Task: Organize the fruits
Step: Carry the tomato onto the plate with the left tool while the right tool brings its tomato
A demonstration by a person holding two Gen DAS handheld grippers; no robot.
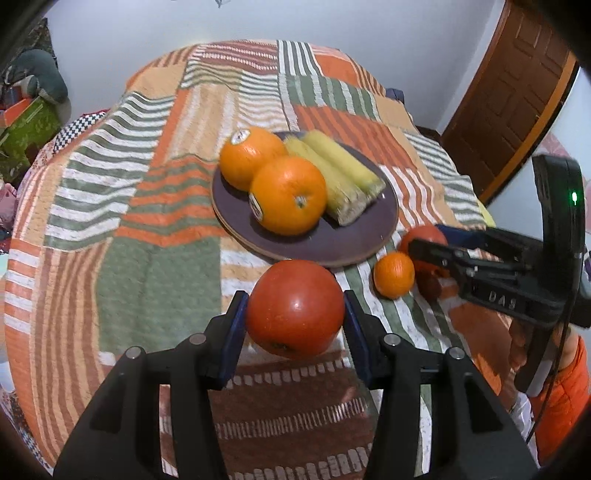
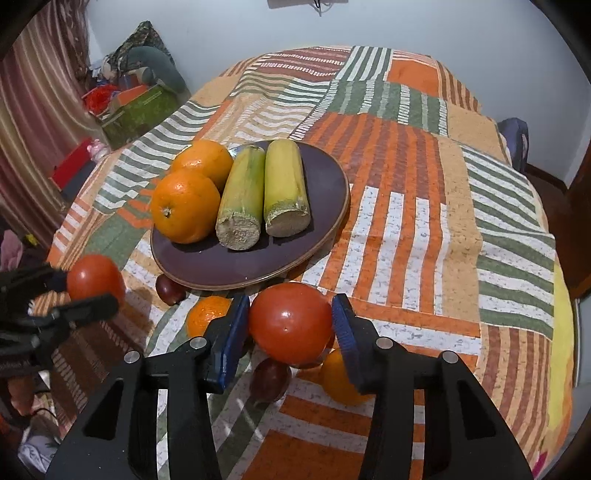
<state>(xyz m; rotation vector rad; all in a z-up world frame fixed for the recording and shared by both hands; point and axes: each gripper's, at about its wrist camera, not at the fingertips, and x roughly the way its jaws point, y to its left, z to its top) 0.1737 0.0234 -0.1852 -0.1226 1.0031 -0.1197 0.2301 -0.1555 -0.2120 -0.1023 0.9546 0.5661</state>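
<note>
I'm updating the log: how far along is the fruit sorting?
Done: two oranges and two cane pieces lie on the plate. In hand: each hand-held gripper, left and right, clamps a tomato. Left: small oranges and dark fruits on the cloth.

Bedspread: patchwork of orange, green, brown, white stripes.
Plate: dark purple, tan rim.
Oranges: bright orange, white stickers.
Cane pieces: yellow-green skin, beige cut ends.
Tomatoes: red, glossy highlights.
Small citrus: orange.
Left gripper: black body, blue pads on fingers.
Right gripper: black, blue pads.
Door: brown panelled.
Wall: pale blue-white.
Curtain: maroon, striped.
</note>
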